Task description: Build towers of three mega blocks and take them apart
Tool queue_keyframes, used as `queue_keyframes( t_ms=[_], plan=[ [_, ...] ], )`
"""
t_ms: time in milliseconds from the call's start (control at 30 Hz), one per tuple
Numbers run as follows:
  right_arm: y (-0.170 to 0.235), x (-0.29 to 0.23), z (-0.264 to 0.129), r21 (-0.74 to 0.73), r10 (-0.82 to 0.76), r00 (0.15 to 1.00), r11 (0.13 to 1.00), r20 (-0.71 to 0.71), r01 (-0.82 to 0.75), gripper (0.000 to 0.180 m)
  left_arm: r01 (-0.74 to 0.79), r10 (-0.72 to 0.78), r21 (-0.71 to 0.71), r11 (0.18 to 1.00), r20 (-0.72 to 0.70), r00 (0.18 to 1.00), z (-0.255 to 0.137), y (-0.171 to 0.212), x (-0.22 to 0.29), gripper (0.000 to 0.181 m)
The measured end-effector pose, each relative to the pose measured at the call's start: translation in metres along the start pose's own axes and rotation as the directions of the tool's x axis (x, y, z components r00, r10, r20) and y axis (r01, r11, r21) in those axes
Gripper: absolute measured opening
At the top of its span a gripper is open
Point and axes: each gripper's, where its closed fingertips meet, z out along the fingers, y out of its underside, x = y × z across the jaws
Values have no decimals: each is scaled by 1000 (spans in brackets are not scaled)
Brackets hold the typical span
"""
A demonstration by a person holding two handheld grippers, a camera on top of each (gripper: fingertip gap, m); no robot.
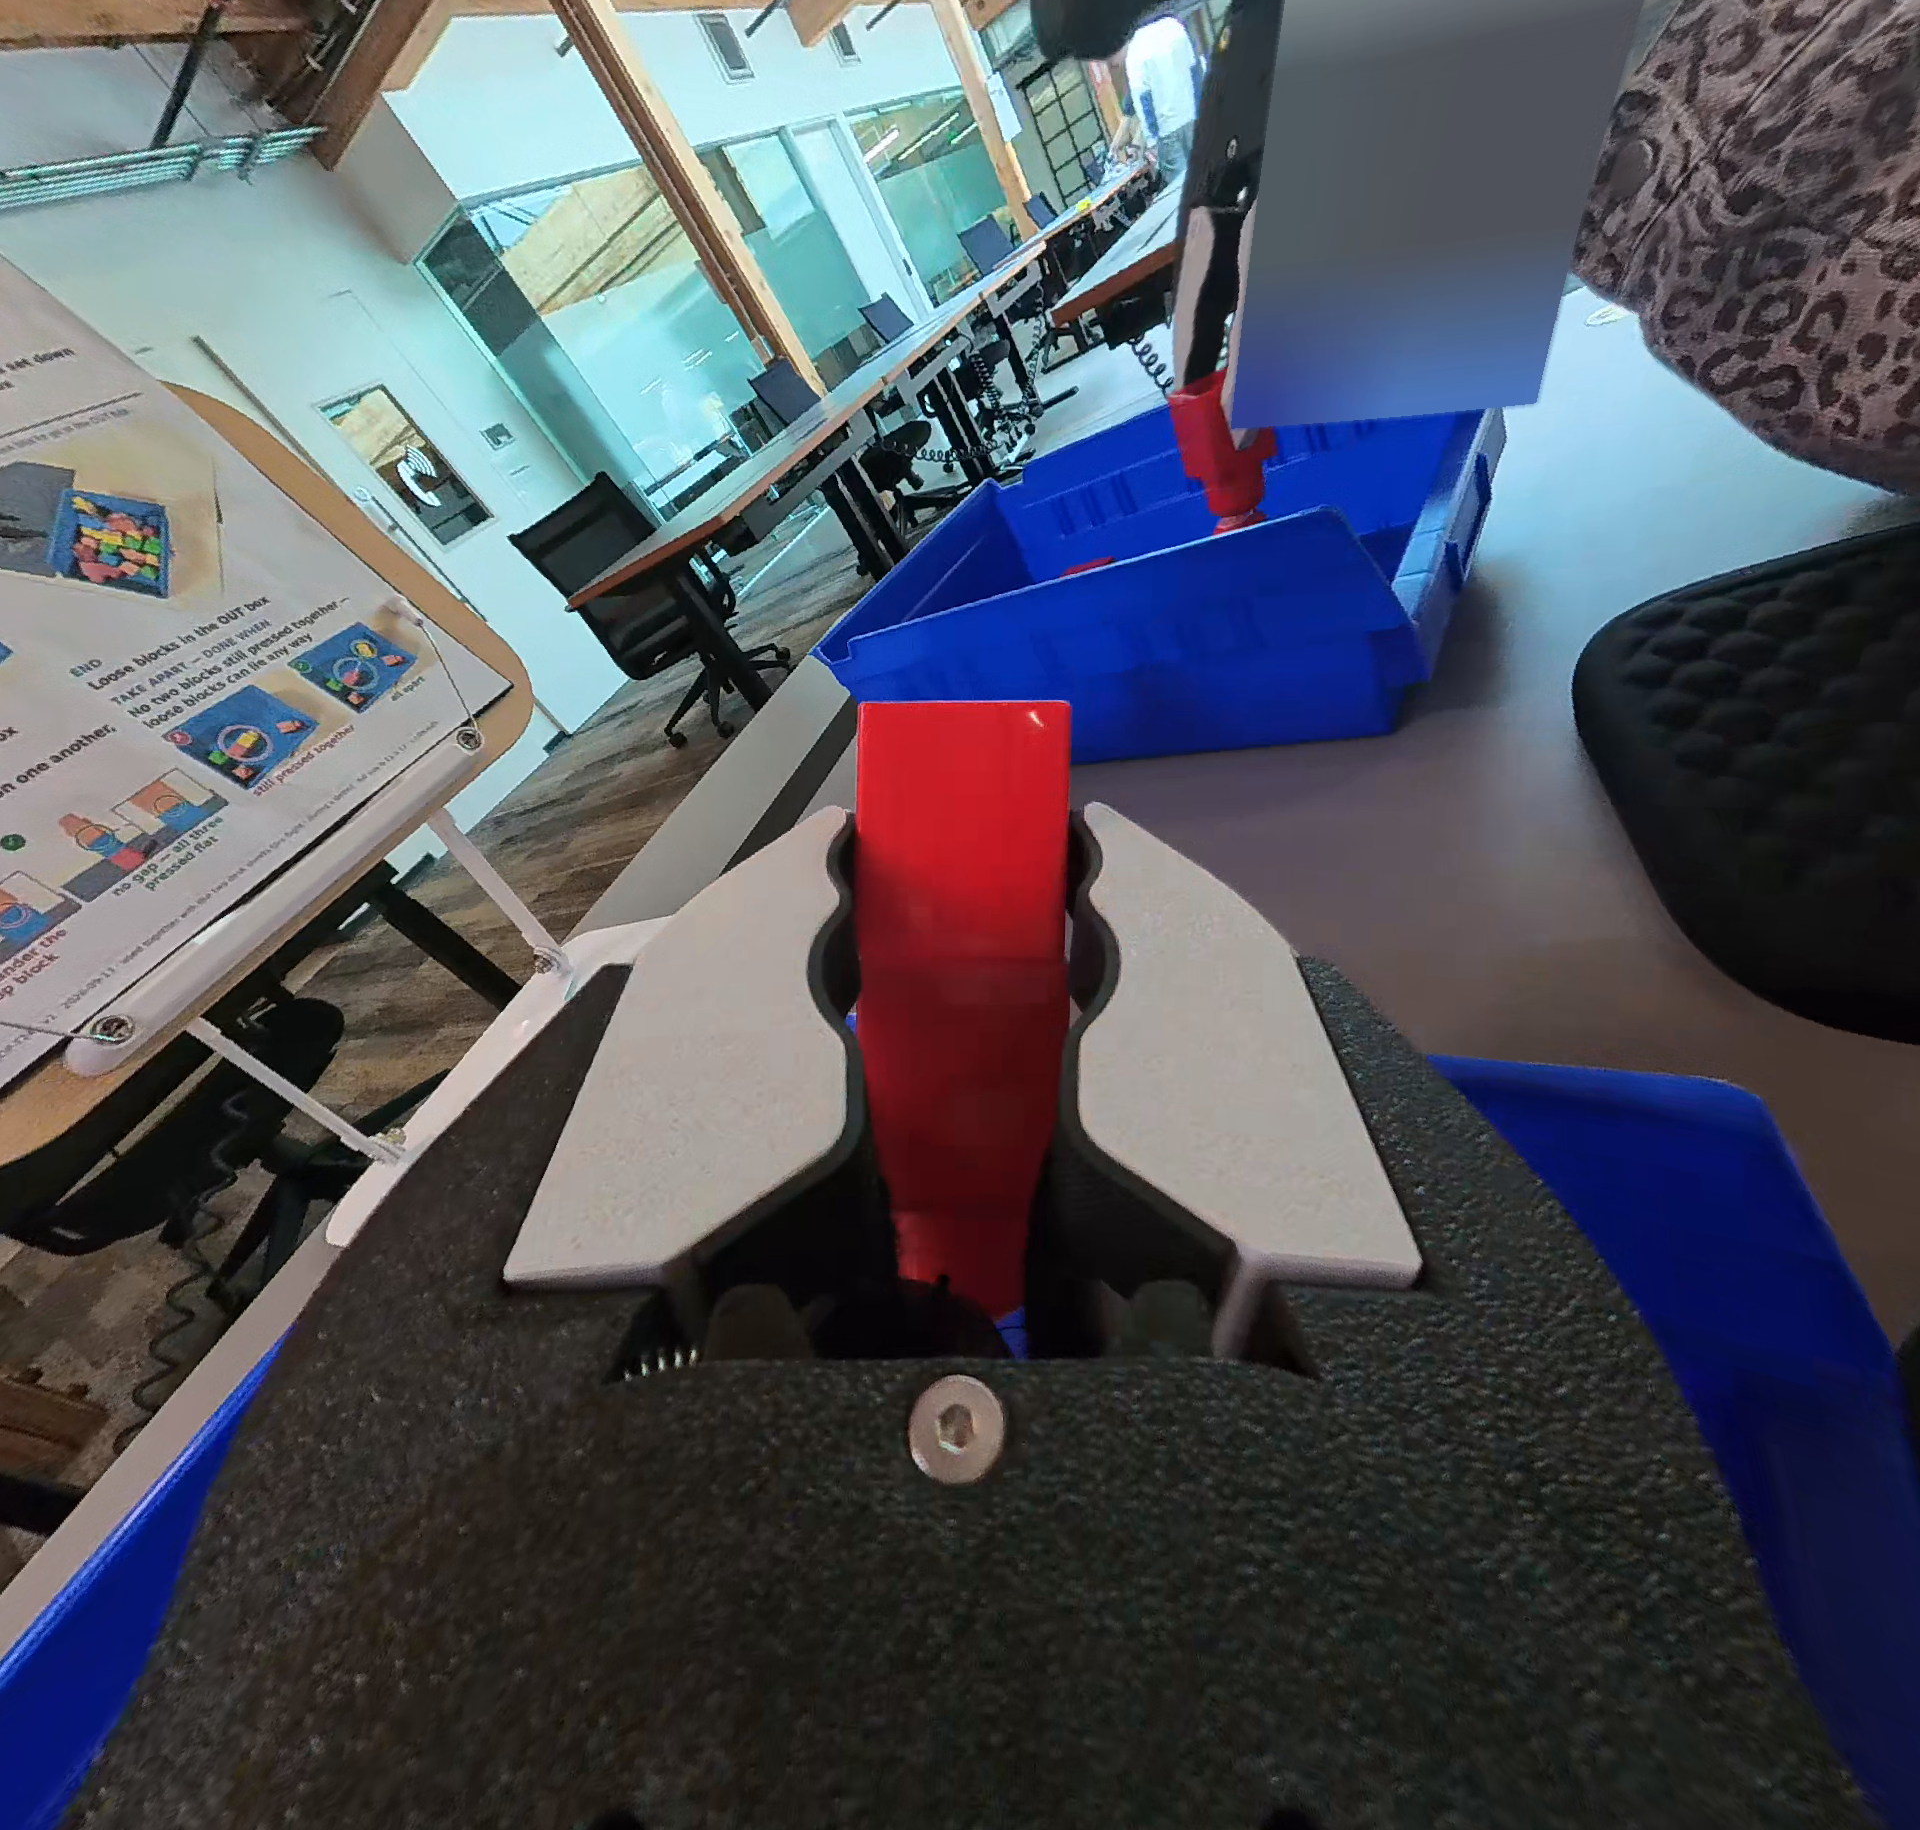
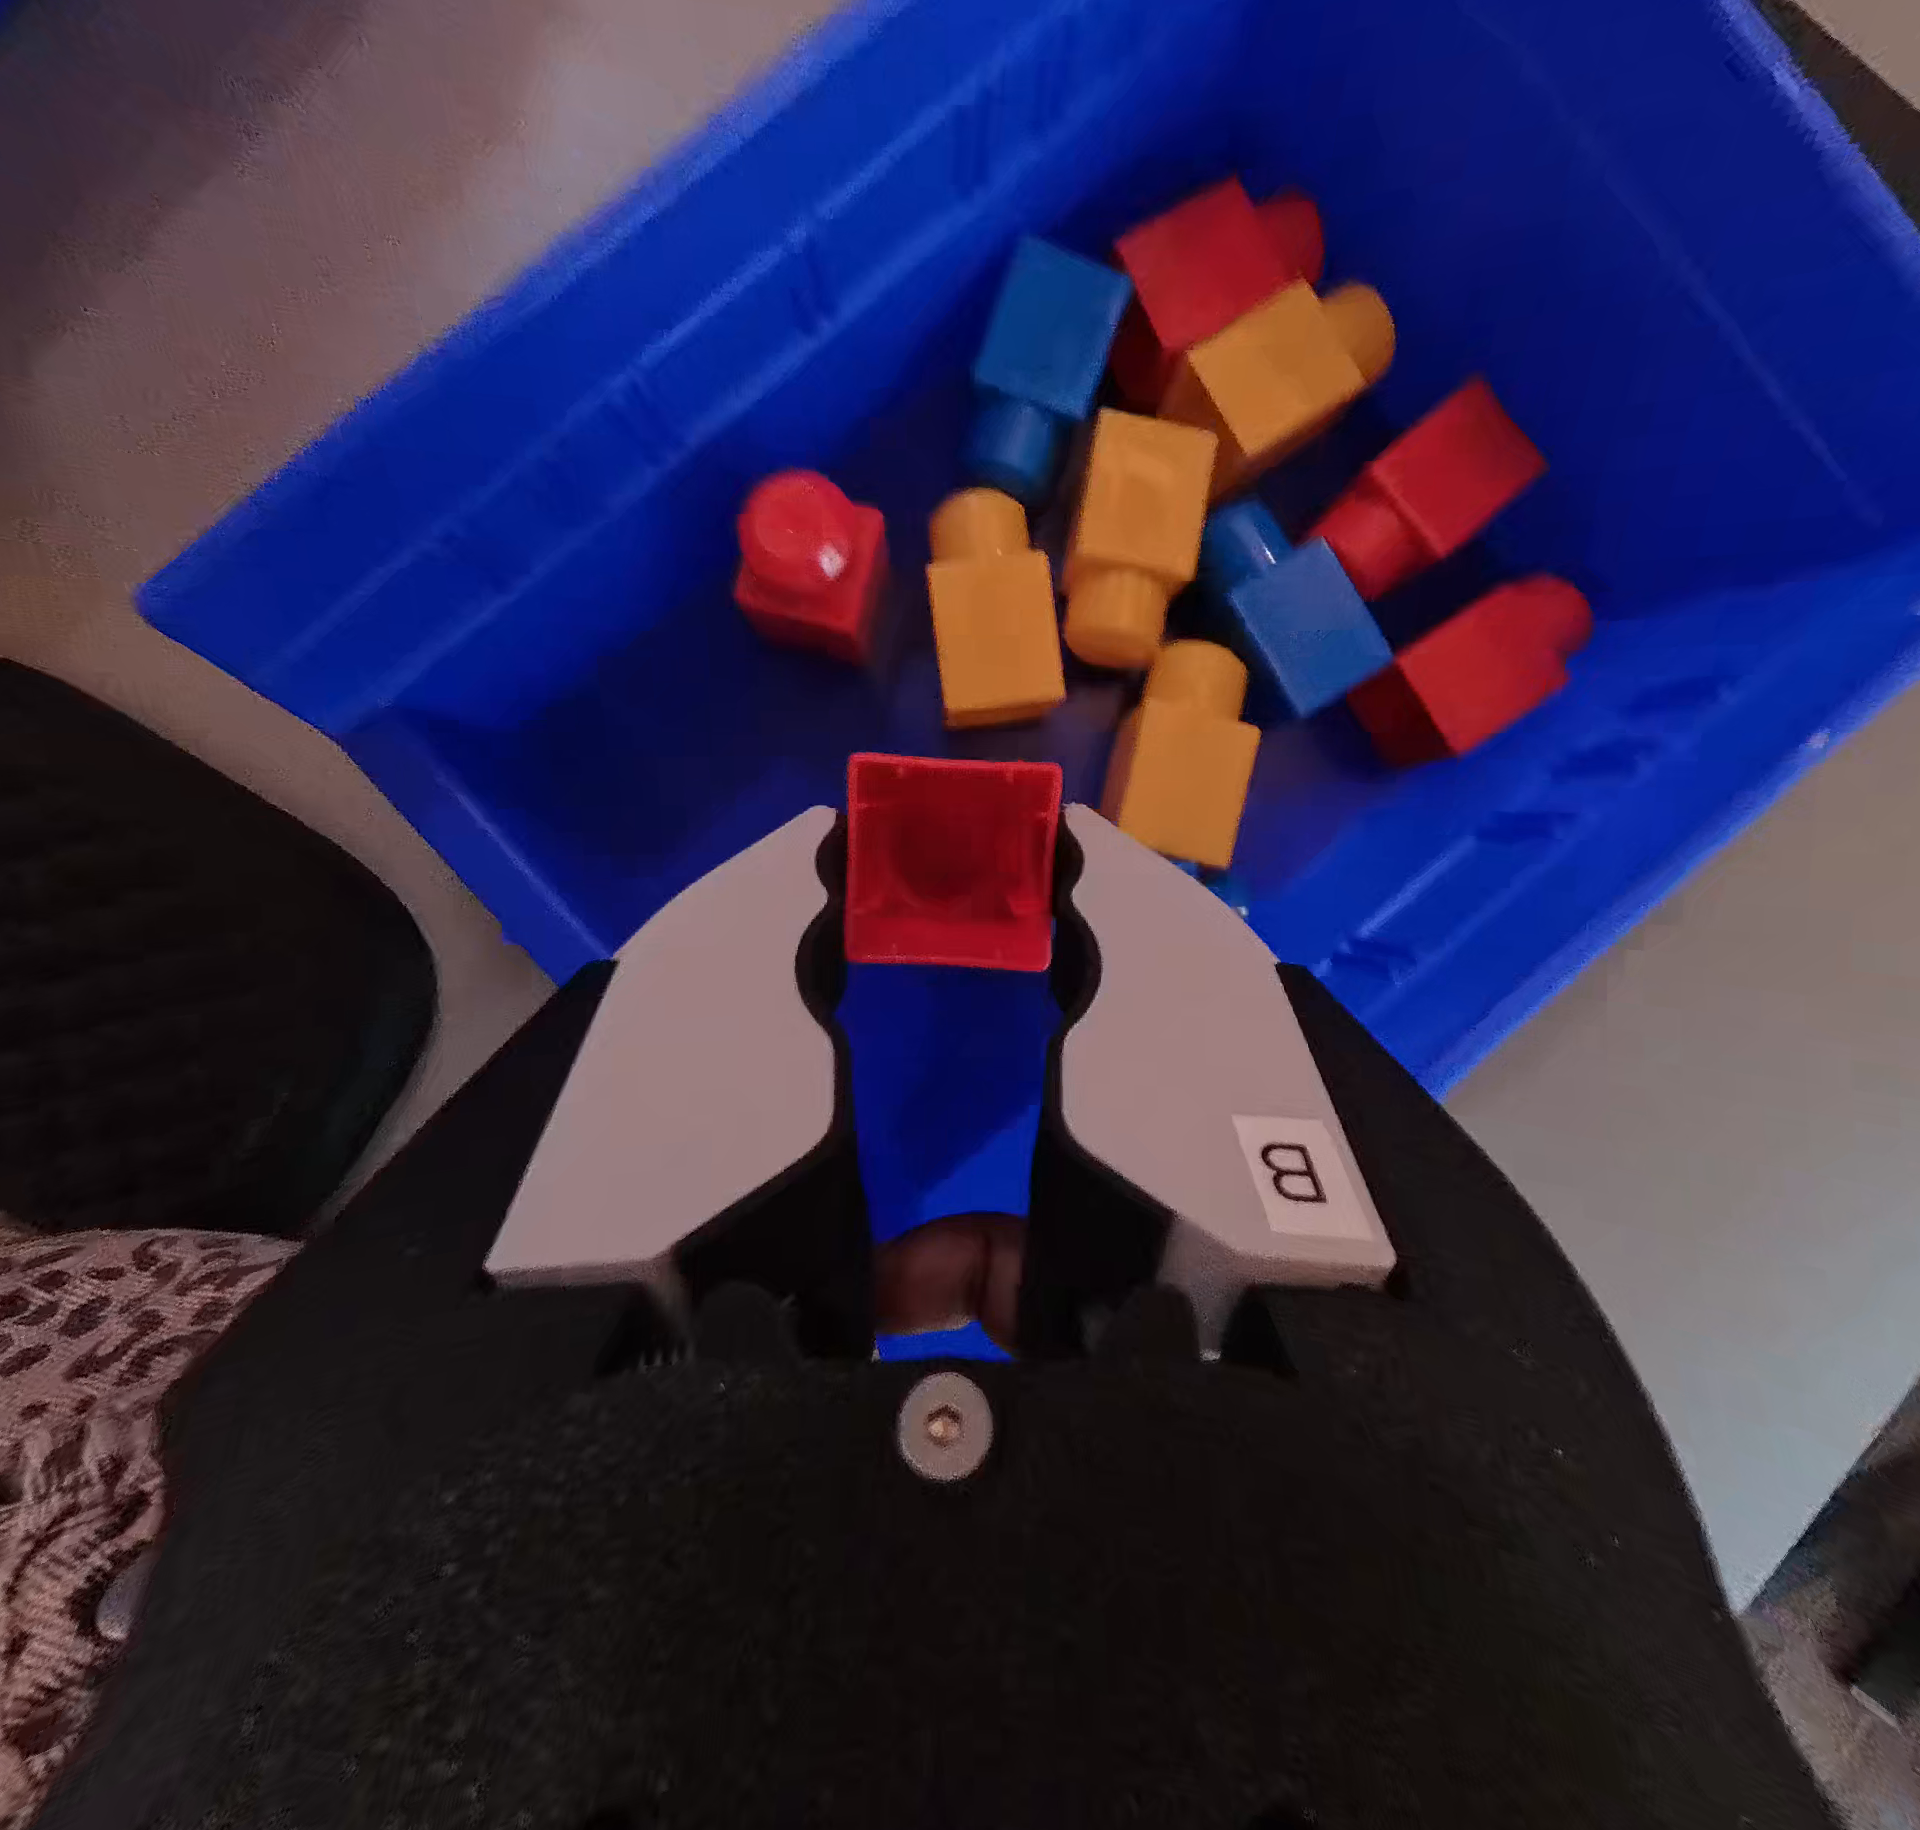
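Observation:
My left gripper [image 1: 961, 830] is shut on a long red block piece [image 1: 961, 793] that sticks out past the fingertips; a seam crosses its middle. It hangs over a near blue bin [image 1: 1662, 1261]. My right gripper [image 2: 951, 824] is shut on a red block [image 2: 951, 866] whose hollow underside faces the camera, above a far blue bin [image 2: 520, 533] holding several loose red, yellow and blue blocks [image 2: 992, 627]. In the left wrist view the right gripper [image 1: 1205, 383] holds red blocks [image 1: 1216, 461] over that far bin [image 1: 1143, 637].
A grey table [image 1: 1351, 897] carries both bins. A black cushioned pad [image 1: 1766, 762] lies to the right and also shows in the right wrist view [image 2: 156, 949]. An instruction poster on a stand [image 1: 208, 741] stands left of the table. A leopard-print sleeve [image 1: 1766, 170] reaches in. The grippers' ends are close to 30 cm from one another.

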Motion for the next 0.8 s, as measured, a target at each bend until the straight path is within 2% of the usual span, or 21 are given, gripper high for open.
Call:
queue_keyframes(
  t_ms=[233,400,633,700,800],
  plan=[
    [-12,-17,26,-69,-81,994,994,79,86,36,-13,13,-9,1000,7,1000,0,1,0,37],
    [-4,-23,44,-168,-57,990,983,132,79,36,-24,24,-23,999,13,1000,0,2,-1,37],
    [-6,-22,45,-166,-40,991,984,131,62,38,-29,29,-28,999,17,999,1,3,-1,37],
    [-15,-19,41,-117,-74,992,990,98,85,38,-31,32,-29,999,18,999,1,3,-1,37],
    [-51,-34,26,62,-173,980,984,96,167,38,-39,40,-30,999,27,999,1,3,-1,37]
  ],
)
